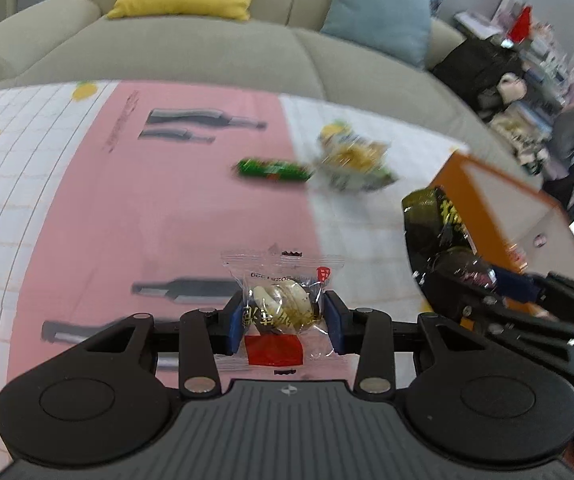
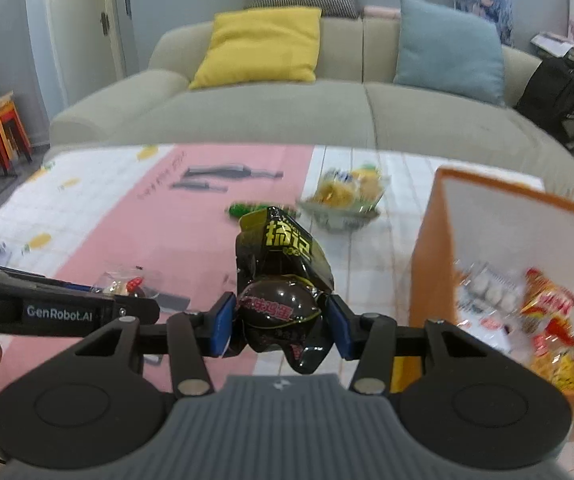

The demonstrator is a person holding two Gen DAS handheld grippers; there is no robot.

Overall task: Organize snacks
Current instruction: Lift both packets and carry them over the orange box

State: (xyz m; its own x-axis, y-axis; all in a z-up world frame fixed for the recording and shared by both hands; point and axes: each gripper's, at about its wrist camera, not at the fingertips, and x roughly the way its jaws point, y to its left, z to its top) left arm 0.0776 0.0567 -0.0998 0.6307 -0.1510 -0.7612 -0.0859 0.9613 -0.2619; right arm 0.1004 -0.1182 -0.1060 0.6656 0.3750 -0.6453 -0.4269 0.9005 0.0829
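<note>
The left claw [image 1: 283,320] gripped a clear-wrapped snack [image 1: 283,304] with a red patch between its blue pads, above the worktop [image 1: 127,208]. The right claw [image 2: 281,326] clamped a glossy black egg packet [image 2: 283,280] beside the orange box [image 2: 431,240].

Orange box [image 2: 427,264], black packet [image 2: 283,264]

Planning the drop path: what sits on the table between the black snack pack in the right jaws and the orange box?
Nothing: in the right wrist view only bare white checked cloth lies between the black snack pack and the orange box.
</note>
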